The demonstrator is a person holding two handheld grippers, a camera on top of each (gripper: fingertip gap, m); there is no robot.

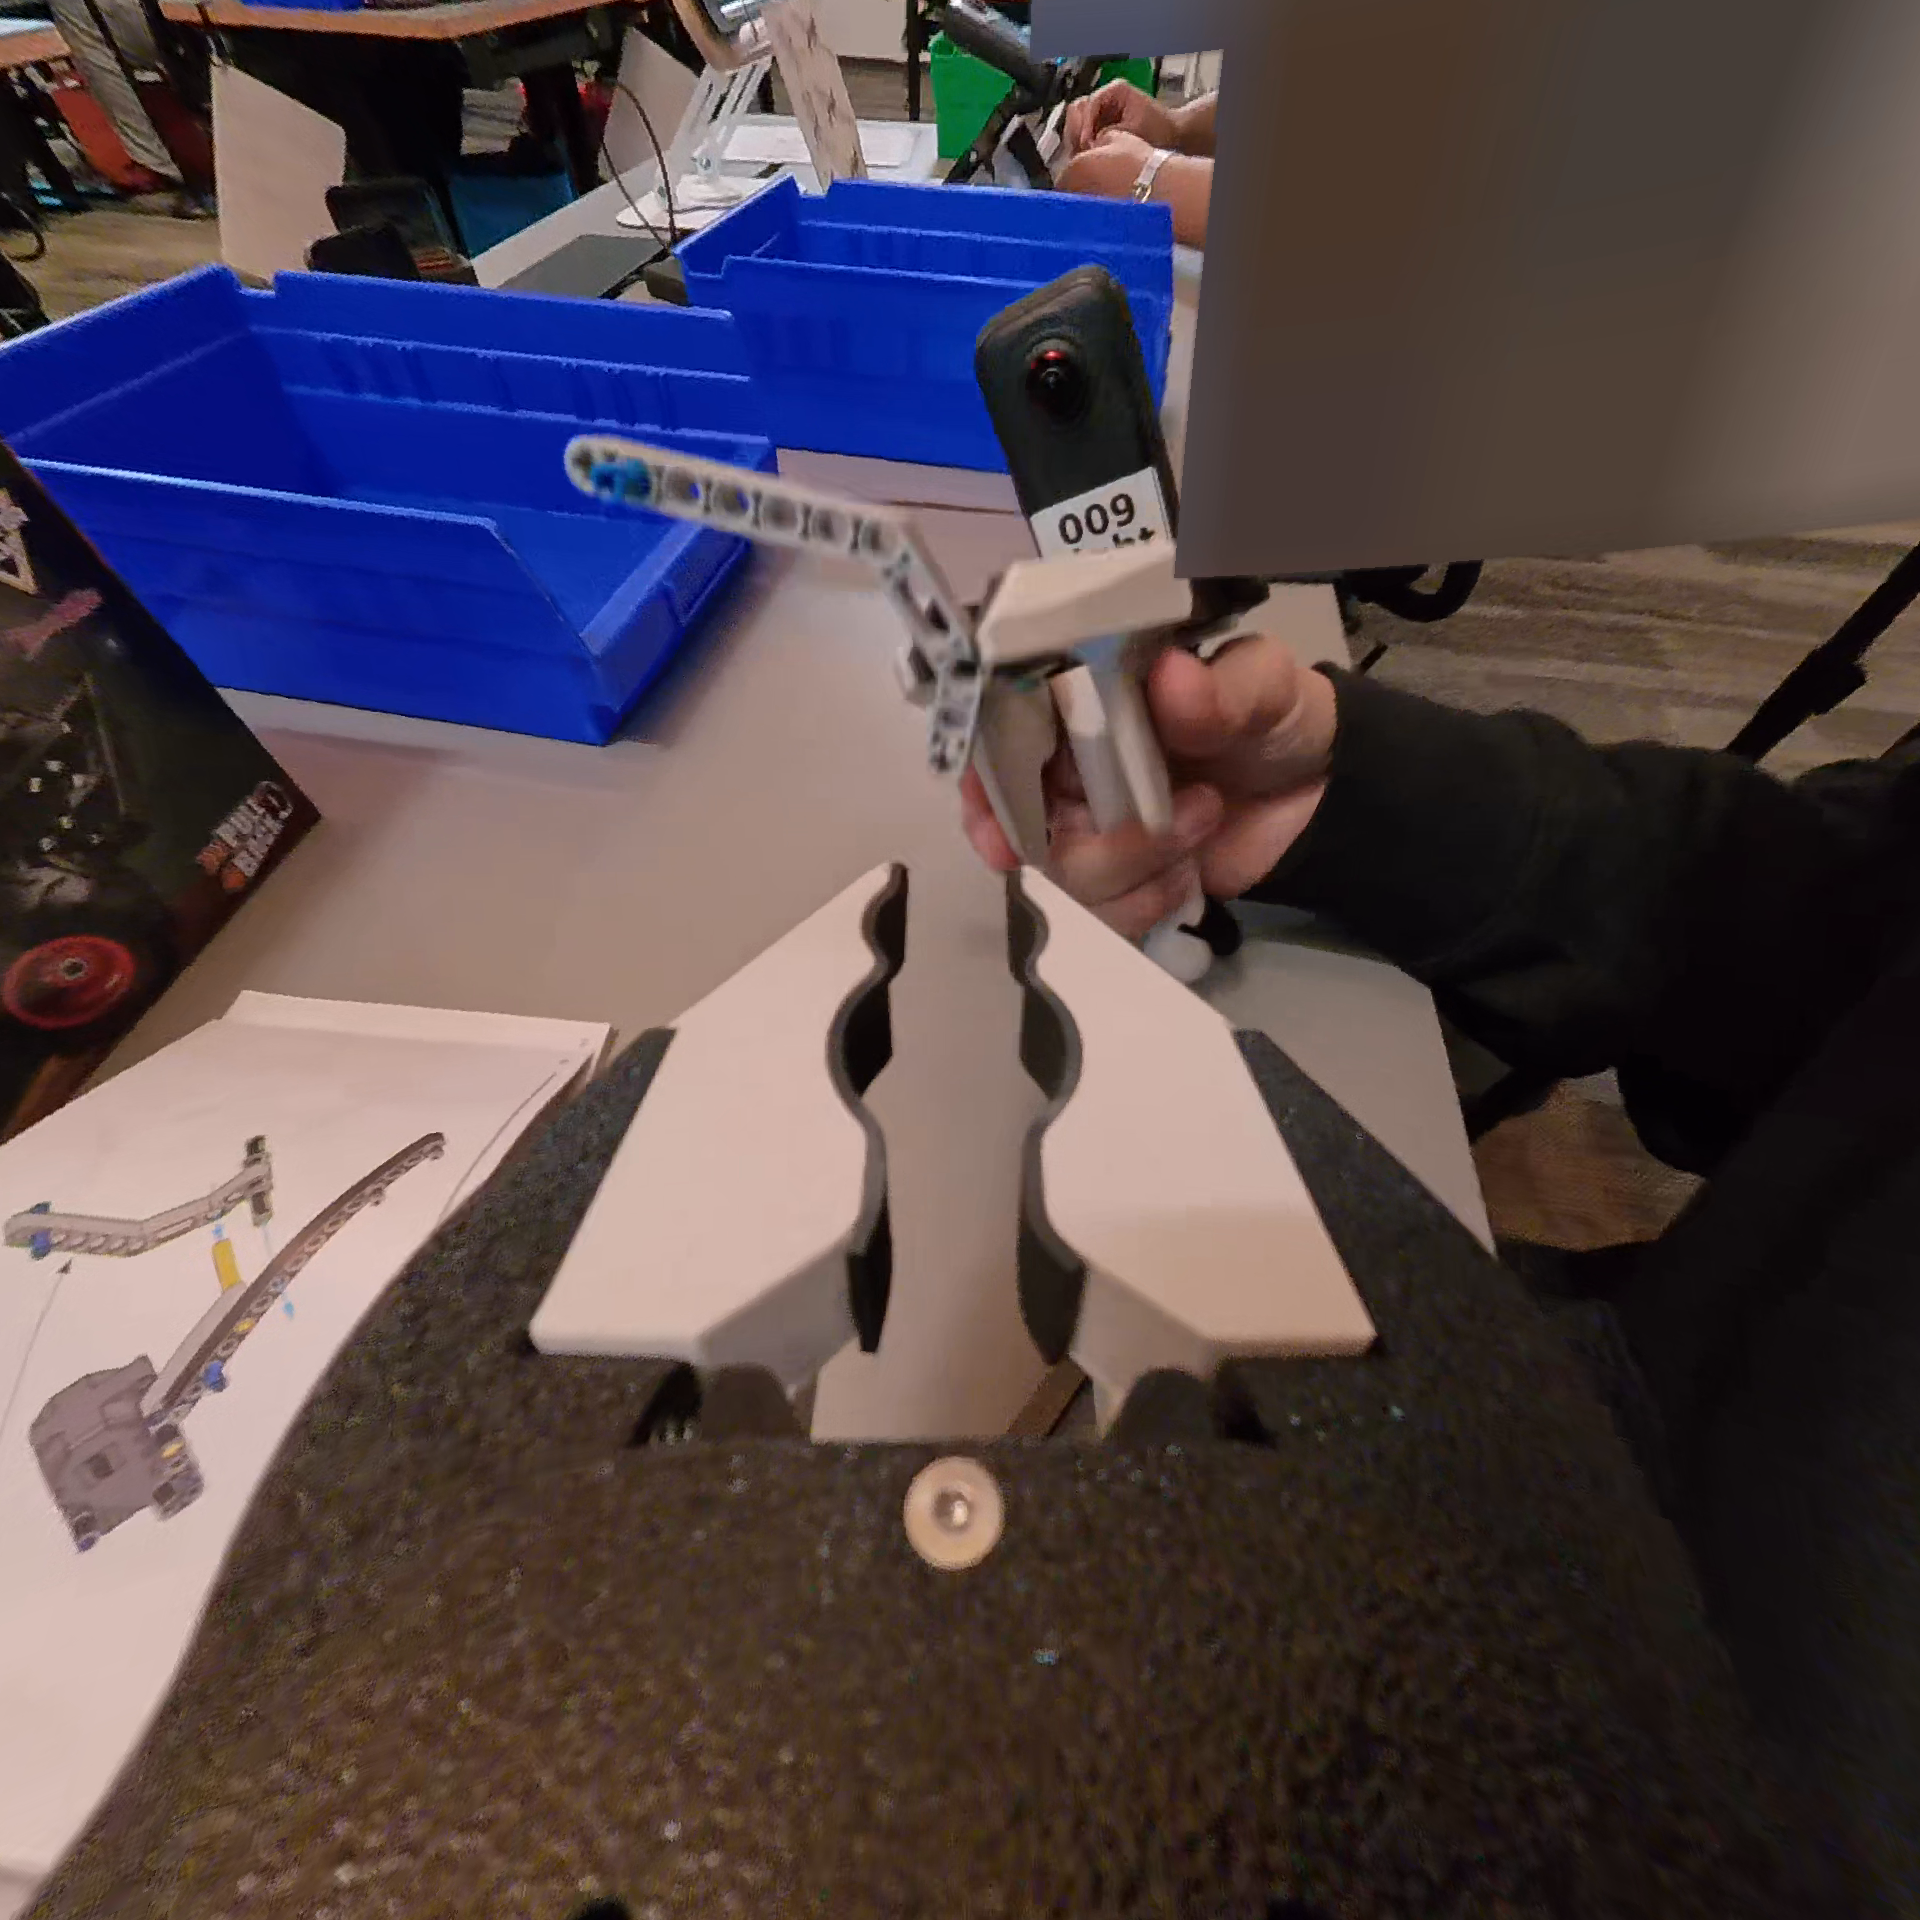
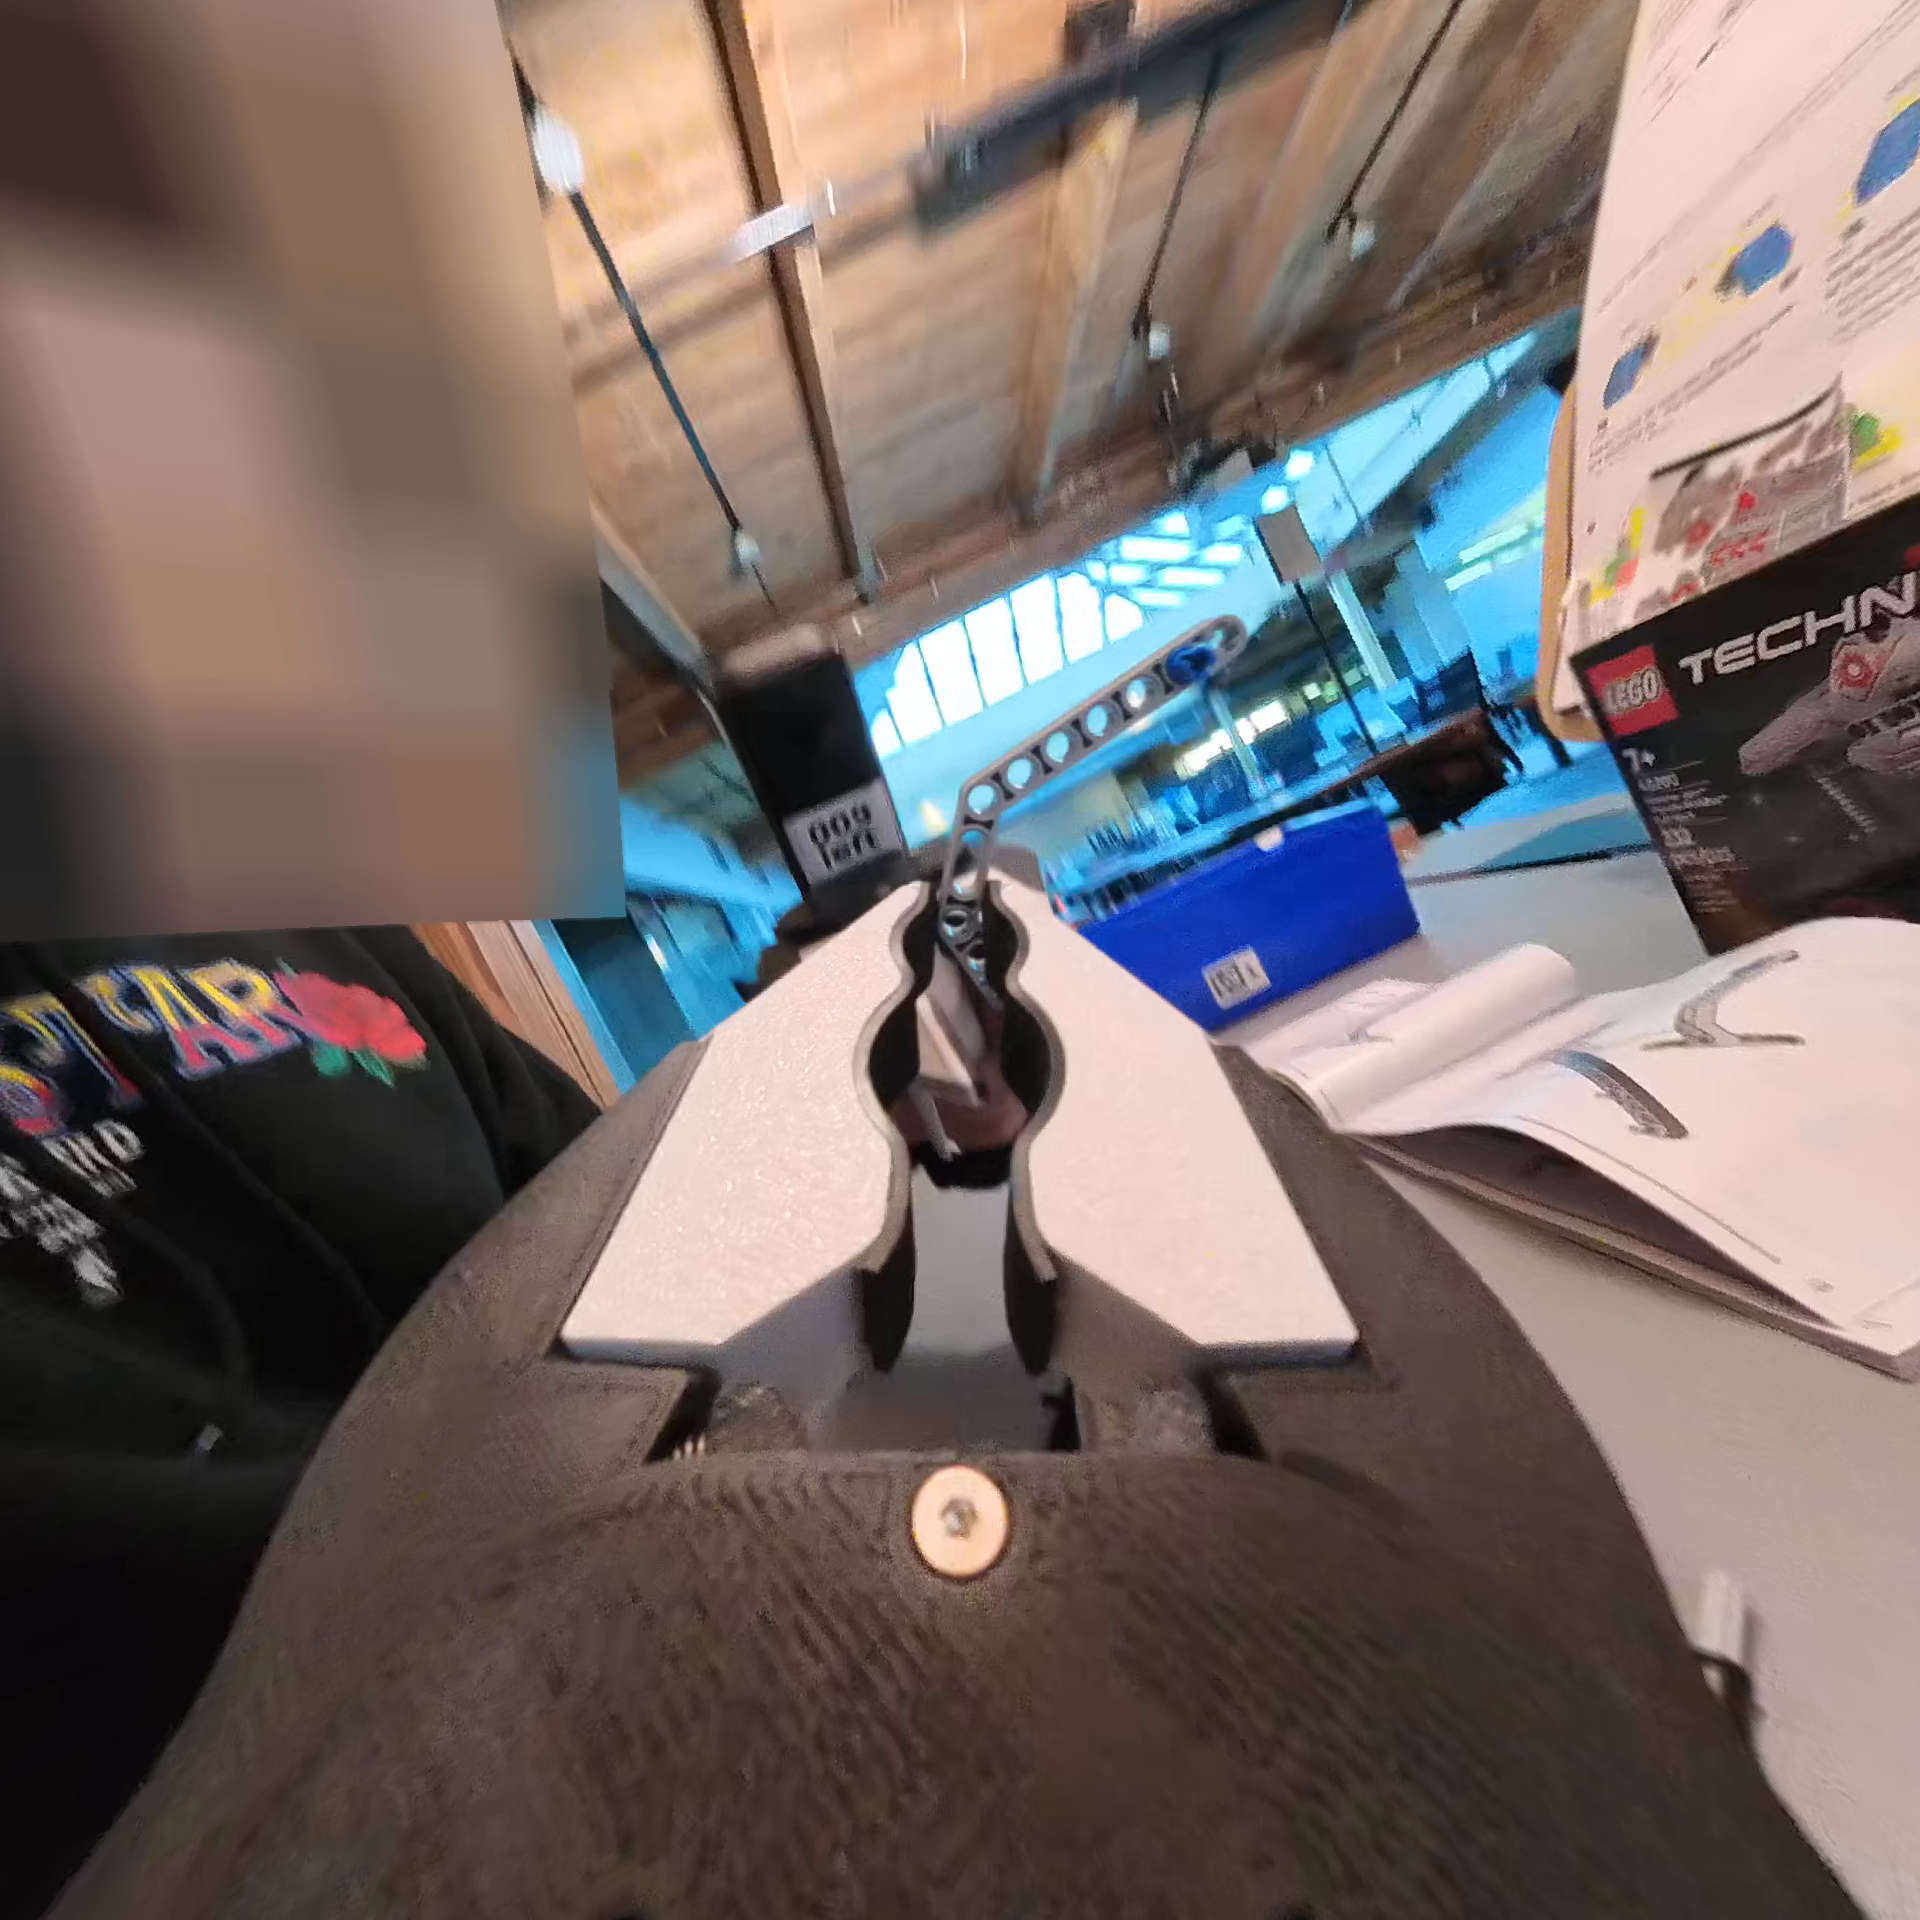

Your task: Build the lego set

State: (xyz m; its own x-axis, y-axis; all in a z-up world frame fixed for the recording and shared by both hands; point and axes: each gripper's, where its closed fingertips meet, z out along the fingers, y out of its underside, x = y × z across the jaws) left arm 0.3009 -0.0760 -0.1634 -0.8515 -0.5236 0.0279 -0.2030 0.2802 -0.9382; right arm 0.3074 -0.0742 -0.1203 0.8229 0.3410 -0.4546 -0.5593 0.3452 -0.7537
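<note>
A grey angled lego beam point(image 1: 800, 520) with a blue pin at its far end is held up in the air by my right gripper point(image 1: 982, 665), seen across the table in the left wrist view. In the right wrist view the same beam point(image 2: 1081, 727) rises from between my right gripper's point(image 2: 961, 914) shut fingers, short leg clamped, long leg slanting up to the right. My left gripper point(image 1: 956, 883) is open and empty, low over the grey table point(image 1: 623, 852), its tips just below the right gripper and the hand holding it.
Two blue bins point(image 1: 395, 499) point(image 1: 935, 301) stand at the back of the table. The dark set box point(image 1: 125, 790) stands at the left, with the open instruction booklet point(image 1: 239, 1247) in front of it. A person's black sleeve point(image 1: 1610, 935) fills the right side. The grippers' ends are close to 4 centimetres from one another.
</note>
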